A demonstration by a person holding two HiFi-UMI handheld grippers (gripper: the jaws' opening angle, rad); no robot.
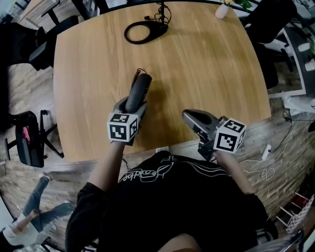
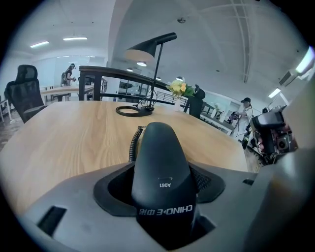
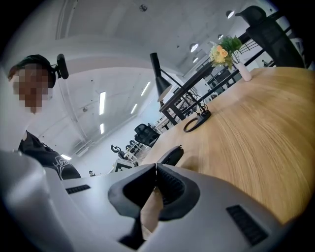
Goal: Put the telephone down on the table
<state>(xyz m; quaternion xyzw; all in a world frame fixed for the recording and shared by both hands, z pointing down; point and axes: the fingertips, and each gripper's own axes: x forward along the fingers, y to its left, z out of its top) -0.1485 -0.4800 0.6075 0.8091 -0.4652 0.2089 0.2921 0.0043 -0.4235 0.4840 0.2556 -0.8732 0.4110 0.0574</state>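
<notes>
The telephone is a black handset (image 1: 139,90) with a short coiled cord (image 1: 138,74) at its far end. My left gripper (image 1: 133,104) is shut on its near end and holds it pointing away over the wooden table (image 1: 206,64). In the left gripper view the handset (image 2: 162,167) fills the gap between the jaws of the left gripper (image 2: 162,199), and the cord (image 2: 133,145) curls behind it. My right gripper (image 1: 189,117) is near the table's front edge, jaws shut on nothing. In the right gripper view its tips (image 3: 156,168) meet, with the handset (image 3: 171,156) beyond.
A black lamp's ring base (image 1: 146,31) sits at the table's far side, a small vase of flowers (image 1: 223,9) at the far right corner. Office chairs (image 1: 29,138) stand to the left of the table, and cables (image 1: 268,165) lie on the floor at the right.
</notes>
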